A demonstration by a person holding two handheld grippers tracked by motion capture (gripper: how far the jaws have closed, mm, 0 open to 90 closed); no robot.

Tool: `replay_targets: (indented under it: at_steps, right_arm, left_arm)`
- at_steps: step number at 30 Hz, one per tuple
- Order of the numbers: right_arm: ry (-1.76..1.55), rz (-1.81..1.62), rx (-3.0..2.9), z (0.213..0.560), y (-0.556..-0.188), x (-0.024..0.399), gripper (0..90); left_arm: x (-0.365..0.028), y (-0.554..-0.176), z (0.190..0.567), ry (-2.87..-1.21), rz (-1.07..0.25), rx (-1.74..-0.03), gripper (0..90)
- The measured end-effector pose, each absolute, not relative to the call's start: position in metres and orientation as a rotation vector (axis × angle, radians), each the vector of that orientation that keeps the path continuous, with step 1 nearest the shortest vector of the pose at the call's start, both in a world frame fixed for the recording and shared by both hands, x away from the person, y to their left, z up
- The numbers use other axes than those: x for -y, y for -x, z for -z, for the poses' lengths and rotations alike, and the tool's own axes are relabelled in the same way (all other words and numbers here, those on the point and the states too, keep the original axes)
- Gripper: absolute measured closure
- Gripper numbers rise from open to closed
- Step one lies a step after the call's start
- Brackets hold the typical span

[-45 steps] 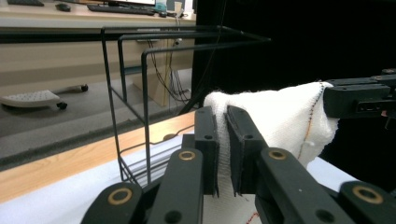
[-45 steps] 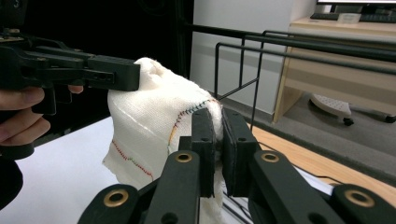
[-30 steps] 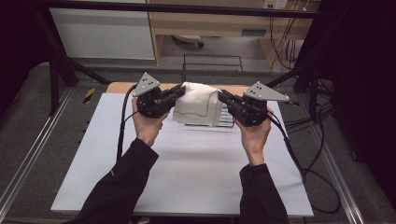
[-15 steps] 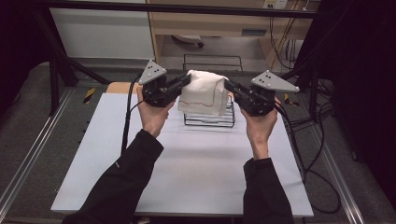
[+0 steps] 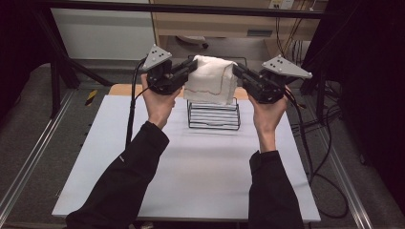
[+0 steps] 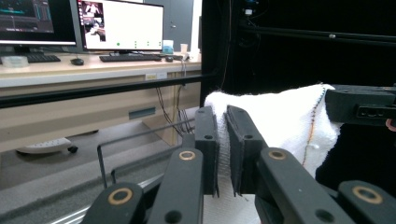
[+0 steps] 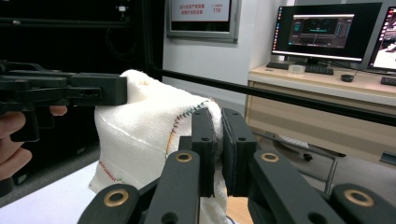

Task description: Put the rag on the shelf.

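Note:
A white cloth (image 5: 210, 80) with coloured stitching hangs in the air between my two grippers, above a black wire rack (image 5: 213, 114). My left gripper (image 5: 191, 66) is shut on the cloth's left edge; in the left gripper view its jaws (image 6: 222, 140) pinch the white fabric (image 6: 280, 116). At the cloth's right edge my right gripper (image 5: 236, 69) is shut too, and the right gripper view has its jaws (image 7: 218, 140) closed on the cloth (image 7: 140, 126). The other gripper (image 7: 65, 91) shows at the cloth's far side there.
The wire rack stands at the back middle of the white table (image 5: 191, 162). A metal frame rail (image 5: 229, 9) crosses behind it. Cables (image 5: 315, 143) trail off the table's right side. Desks with monitors (image 6: 121, 25) lie beyond.
Both grippers have risen, carrying the cloth up off the wire rack. The rack, hidden under the cloth before, now stands bare below it.

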State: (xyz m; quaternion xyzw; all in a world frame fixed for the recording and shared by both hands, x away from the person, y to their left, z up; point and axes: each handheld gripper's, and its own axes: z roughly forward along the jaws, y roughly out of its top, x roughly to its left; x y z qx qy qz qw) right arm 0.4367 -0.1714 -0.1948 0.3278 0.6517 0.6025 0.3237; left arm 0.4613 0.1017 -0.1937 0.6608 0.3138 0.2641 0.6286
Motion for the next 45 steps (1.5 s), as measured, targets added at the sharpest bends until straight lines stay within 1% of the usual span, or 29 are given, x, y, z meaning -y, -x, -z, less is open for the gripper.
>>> replay_targets:
  at_steps: [9,26,36,45]
  right_arm:
    - [-0.858,-1.575,-1.685,0.176,-0.449,0.173,84.9]
    - [-0.860,-1.598,-1.646,0.154,-0.475,0.175,84.9]
    - [-0.869,-1.594,-1.644,0.149,-0.493,0.174,84.9]
    - [-0.879,-1.584,-1.657,0.151,-0.510,0.170,84.9]
  left_arm:
    - [-0.097,-0.472,0.177,-1.493,-0.623,-0.717,82.7]
    - [-0.092,-0.494,0.151,-1.466,-0.660,-0.723,82.7]
    - [-0.088,-0.512,0.145,-1.462,-0.676,-0.746,82.8]
    - [-0.088,-0.530,0.149,-1.475,-0.691,-0.766,82.7]
